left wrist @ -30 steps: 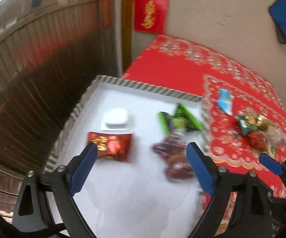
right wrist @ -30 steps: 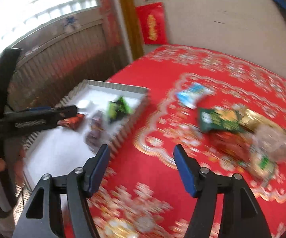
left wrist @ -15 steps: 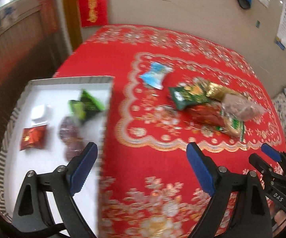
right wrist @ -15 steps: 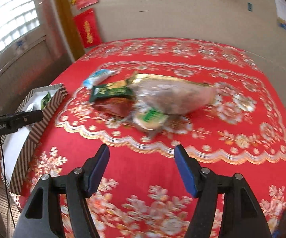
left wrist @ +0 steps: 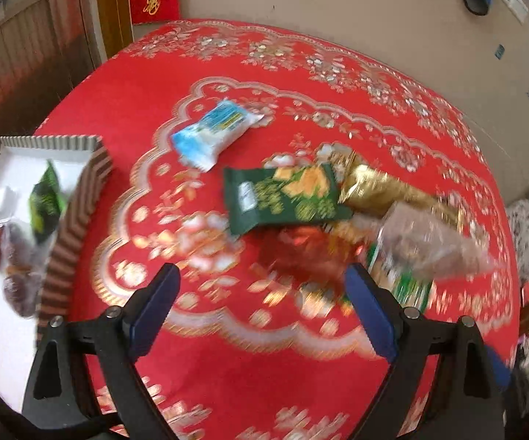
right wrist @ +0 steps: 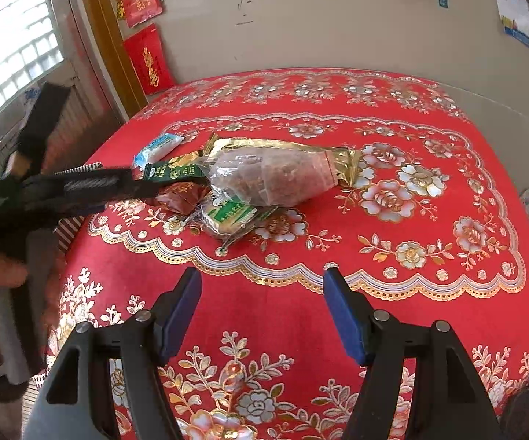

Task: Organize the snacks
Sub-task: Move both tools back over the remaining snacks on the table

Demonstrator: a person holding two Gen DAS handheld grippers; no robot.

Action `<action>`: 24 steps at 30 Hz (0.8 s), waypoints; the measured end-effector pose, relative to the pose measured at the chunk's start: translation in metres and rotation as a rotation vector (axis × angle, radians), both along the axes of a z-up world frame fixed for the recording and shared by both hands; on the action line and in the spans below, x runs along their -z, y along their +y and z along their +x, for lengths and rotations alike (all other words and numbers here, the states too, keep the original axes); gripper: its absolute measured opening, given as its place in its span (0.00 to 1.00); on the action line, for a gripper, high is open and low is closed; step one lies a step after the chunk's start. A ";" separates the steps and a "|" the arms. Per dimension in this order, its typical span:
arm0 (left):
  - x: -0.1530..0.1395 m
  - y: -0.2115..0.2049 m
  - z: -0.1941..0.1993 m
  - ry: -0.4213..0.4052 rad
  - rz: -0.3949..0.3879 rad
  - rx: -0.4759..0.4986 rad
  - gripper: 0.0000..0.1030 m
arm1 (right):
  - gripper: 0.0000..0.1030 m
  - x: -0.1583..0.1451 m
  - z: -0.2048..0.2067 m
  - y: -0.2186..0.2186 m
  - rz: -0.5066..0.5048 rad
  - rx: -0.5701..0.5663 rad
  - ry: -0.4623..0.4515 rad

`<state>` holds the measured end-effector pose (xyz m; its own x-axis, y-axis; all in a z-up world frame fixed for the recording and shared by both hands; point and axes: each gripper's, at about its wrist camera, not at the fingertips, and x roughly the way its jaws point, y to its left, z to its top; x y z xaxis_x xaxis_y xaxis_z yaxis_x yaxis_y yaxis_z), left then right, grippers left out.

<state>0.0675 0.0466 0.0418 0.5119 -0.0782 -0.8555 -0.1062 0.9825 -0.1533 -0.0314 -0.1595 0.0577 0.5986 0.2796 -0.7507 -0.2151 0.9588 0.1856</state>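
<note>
Grabbing one snack from the heap could go wrong, because the packets lie on top of each other. The left gripper [left wrist: 260, 308] is spread wide and holds nothing; the right gripper [right wrist: 262, 306] is spread and empty too. The snack pile [right wrist: 249, 179] sits at twelve o'clock on the table [right wrist: 392, 256]. The box [left wrist: 77, 212] waits at nine o'clock. A pinch might drag two packets, or push the clear bag [left wrist: 429, 245] away.

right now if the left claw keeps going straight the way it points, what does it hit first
Probably the red wrapped snack at the near edge of the pile, just ahead between the open left claw fingers. The picture is blurred and depth is unclear, so it might meet the red tablecloth first.
</note>
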 end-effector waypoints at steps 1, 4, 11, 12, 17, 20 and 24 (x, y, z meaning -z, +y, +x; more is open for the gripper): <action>0.002 -0.006 0.007 -0.001 0.009 -0.007 0.88 | 0.67 0.000 0.000 -0.001 0.002 -0.001 0.000; 0.010 -0.017 0.020 0.011 0.041 -0.022 0.88 | 0.67 0.003 0.001 -0.005 0.012 0.003 0.006; 0.027 -0.024 0.039 0.024 0.057 -0.043 0.89 | 0.67 0.011 0.004 -0.006 0.030 -0.004 0.036; 0.028 -0.023 0.040 0.024 0.058 -0.040 0.89 | 0.67 0.012 0.005 -0.005 0.030 -0.008 0.039; 0.030 -0.019 0.032 0.027 0.079 0.027 0.90 | 0.67 0.014 0.005 0.000 0.026 -0.017 0.049; 0.029 -0.013 0.016 0.037 0.111 0.087 0.90 | 0.67 0.014 0.007 0.002 0.024 -0.014 0.051; 0.023 0.004 -0.001 0.050 0.103 0.110 0.90 | 0.67 0.012 0.012 0.009 0.053 -0.011 0.051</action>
<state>0.0661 0.0504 0.0191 0.4619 -0.0422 -0.8859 -0.0025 0.9988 -0.0489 -0.0190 -0.1508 0.0456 0.5566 0.3258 -0.7642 -0.2144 0.9451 0.2467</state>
